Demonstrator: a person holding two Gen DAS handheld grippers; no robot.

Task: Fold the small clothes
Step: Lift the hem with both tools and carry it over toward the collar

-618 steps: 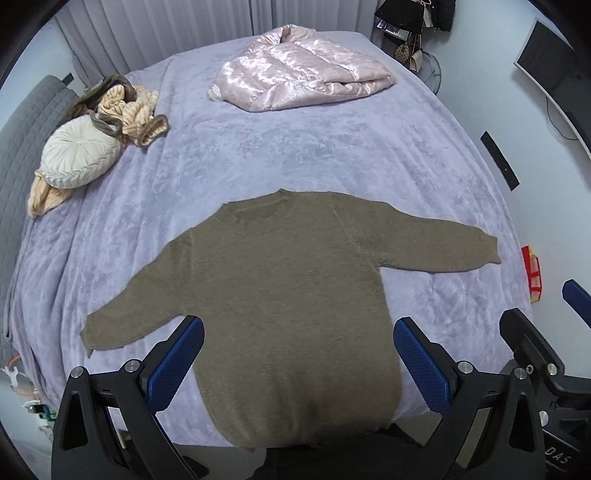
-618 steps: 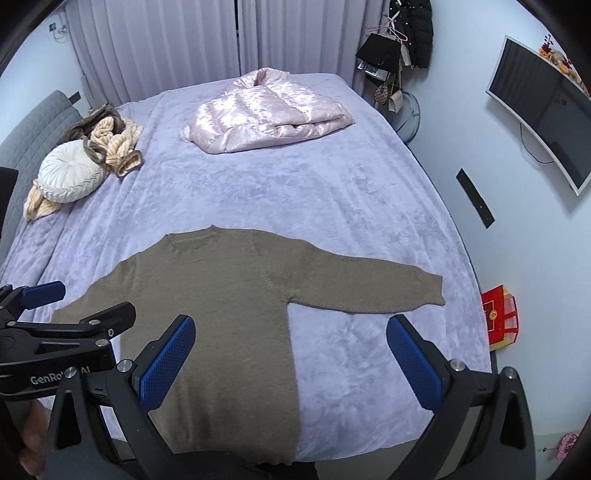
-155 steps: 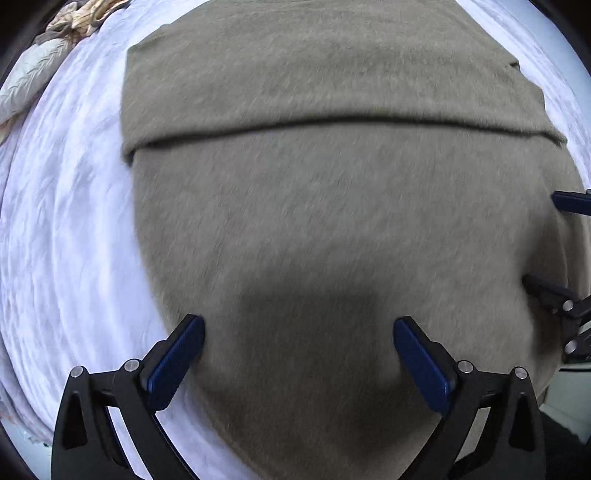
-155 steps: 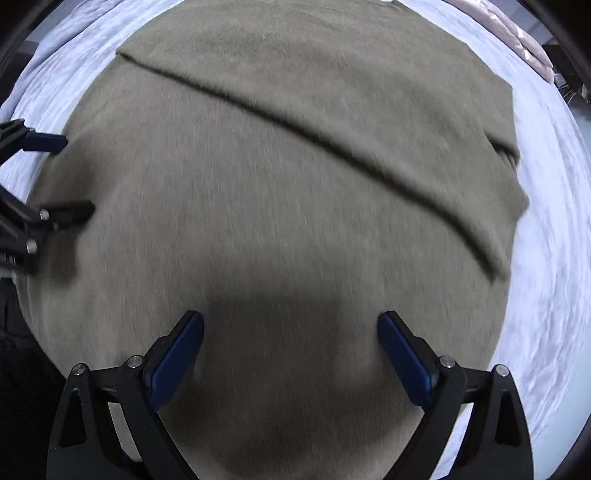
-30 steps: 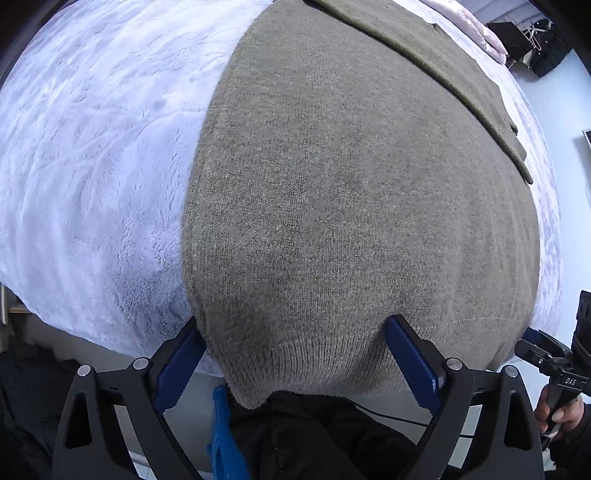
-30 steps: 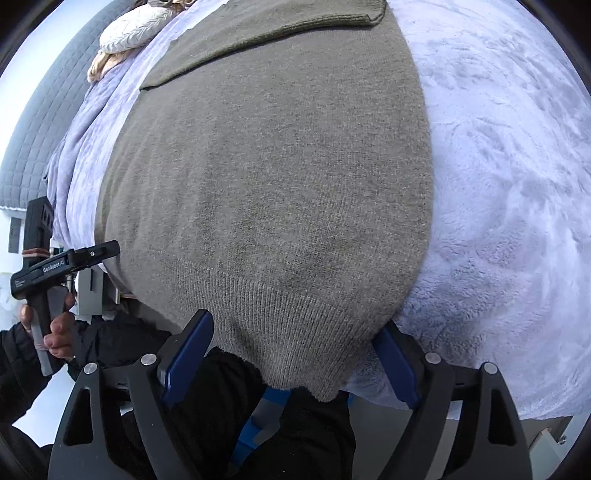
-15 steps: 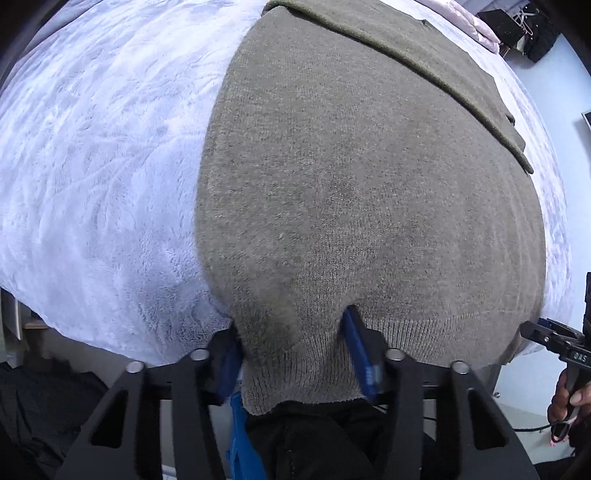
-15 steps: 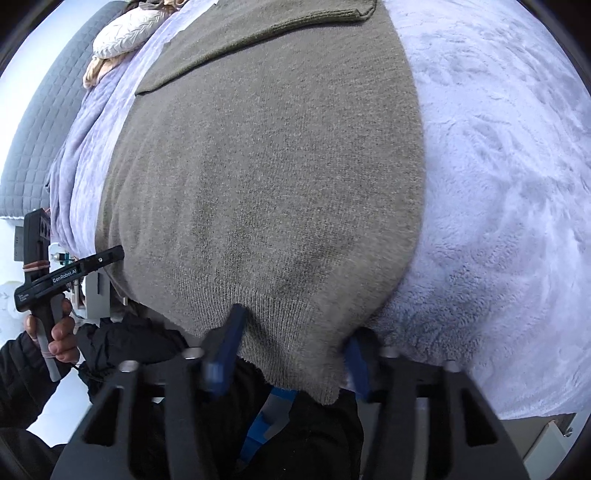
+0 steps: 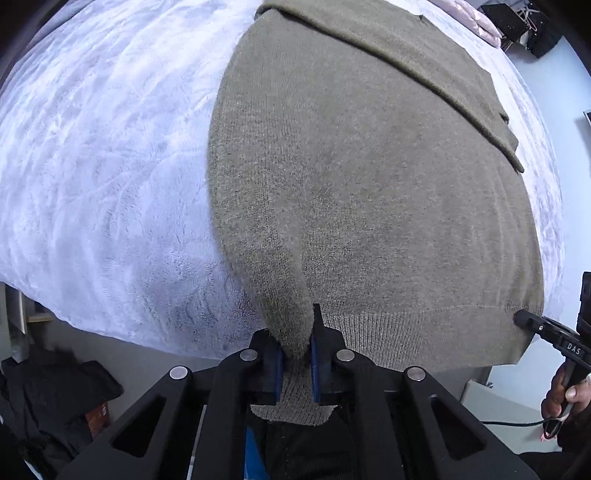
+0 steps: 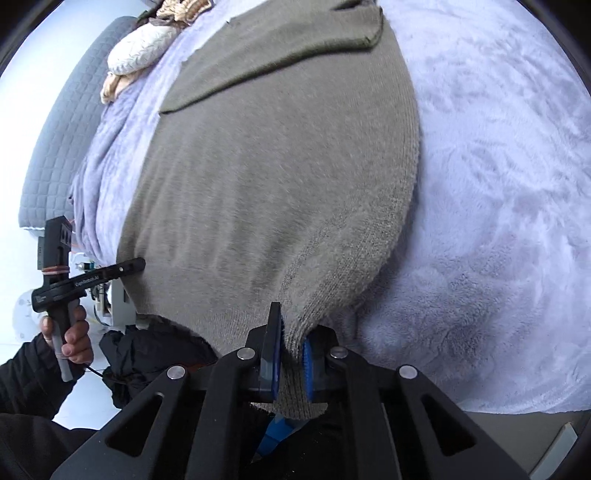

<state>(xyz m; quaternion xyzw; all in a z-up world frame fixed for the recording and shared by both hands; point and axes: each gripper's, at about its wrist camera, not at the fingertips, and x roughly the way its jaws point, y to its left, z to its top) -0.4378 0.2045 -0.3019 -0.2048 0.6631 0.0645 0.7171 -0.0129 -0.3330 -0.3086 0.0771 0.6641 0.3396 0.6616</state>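
Olive knit sweater (image 9: 369, 184), lying flat on the bed (image 9: 92, 166) with its sleeves folded across the chest and its ribbed hem hanging over the near edge. I have the left gripper (image 9: 297, 363) pinched shut on the hem's left corner and the right gripper (image 10: 290, 363) pinched shut on its right corner; paired corner holds should let me carry the hem toward the collar evenly, I judge. The left wrist view alone shows a pink quilted jacket (image 9: 480, 22) at the far end; the right wrist view alone shows a grey padded headboard (image 10: 62, 122), a round cream cushion (image 10: 140, 51) and the hand (image 10: 70, 332) gripping the left tool.
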